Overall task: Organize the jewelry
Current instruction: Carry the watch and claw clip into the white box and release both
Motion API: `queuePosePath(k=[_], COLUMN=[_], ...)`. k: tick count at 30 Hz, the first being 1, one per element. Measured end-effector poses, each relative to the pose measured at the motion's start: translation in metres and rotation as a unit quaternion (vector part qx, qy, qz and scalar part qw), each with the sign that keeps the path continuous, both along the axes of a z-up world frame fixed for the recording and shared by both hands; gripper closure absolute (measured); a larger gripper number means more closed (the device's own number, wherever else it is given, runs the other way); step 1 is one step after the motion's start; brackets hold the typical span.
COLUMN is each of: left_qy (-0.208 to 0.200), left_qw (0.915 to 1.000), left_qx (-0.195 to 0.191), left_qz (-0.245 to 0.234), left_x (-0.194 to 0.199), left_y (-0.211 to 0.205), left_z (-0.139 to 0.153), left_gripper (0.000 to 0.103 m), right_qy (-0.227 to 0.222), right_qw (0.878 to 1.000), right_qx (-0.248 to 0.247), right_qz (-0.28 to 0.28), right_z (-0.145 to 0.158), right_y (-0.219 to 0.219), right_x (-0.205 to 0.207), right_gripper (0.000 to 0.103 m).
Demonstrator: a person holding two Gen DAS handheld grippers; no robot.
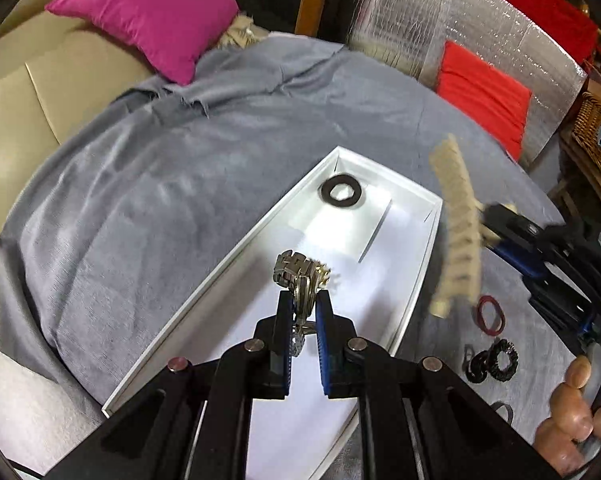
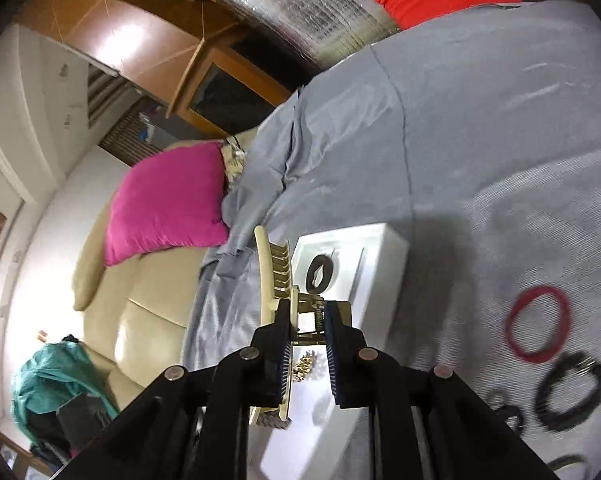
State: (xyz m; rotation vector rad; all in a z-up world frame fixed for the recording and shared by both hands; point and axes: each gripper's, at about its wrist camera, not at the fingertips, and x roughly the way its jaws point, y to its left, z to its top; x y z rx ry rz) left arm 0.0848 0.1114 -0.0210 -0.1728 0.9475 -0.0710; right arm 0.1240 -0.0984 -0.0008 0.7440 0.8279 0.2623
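Seemingly stiff and slippery, a metal link bracelet (image 1: 296,276) is pinched mid-band between the left gripper (image 1: 303,312) jaws, while the right gripper (image 2: 306,320) jaws pinch a light, brittle cream hair claw (image 2: 276,280) at its spring hinge.

cream hair clip (image 1: 456,228) blurred; dark rings (image 2: 568,390) smeared.

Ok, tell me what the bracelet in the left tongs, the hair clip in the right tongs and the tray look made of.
Bracelet: probably metal, silver-toned and shiny, with blocky links that glint.
Hair clip: likely plastic, cream and smooth, with moulded teeth; its coiled spring looks like metal.
Tray: white and matte with thin, straight walls, perhaps cardboard or plastic; the look leaves it open.
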Motion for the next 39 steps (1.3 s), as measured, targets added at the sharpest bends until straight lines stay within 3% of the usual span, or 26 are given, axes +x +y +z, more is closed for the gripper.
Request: queuePosePath(k=[8, 17, 21, 28, 39], left_qy=[0.042, 0.059, 0.061, 0.066, 0.082], left_qw=[0.9989, 0.9978, 0.9975, 0.9967, 0.9943], left_qx=[-0.020, -0.031, -0.037, -0.047, -0.069], left_qz=[-0.005, 0.000, -0.003, -0.004, -0.004], left_x=[0.008, 0.016, 0.018, 0.021, 0.024], left_y=[0.020, 0.025, 0.027, 0.032, 0.036], left_z=[-0.020, -0.030, -0.032, -0.036, -0.042], left_gripper=[0.092, 0.092, 0.092, 0.092, 0.092], right_qy=[0.046, 0.101, 0.118, 0.147, 0.178], right_qw=[0.997, 0.986, 0.981, 0.975, 0.964], right_qx=[-0.046, -0.109, -0.137, -0.144, -0.191], right_qz=[-0.040, -0.070, -0.070, -0.079, -0.045], right_z=[-0.017, -0.026, -0.026, -0.036, -0.029], right_y=[0.032, 0.050, 0.061, 0.063, 0.070], right_x=[0.020, 0.048, 0.057, 0.064, 0.078], right_gripper=[0.085, 0.085, 0.085, 0.085, 0.080])
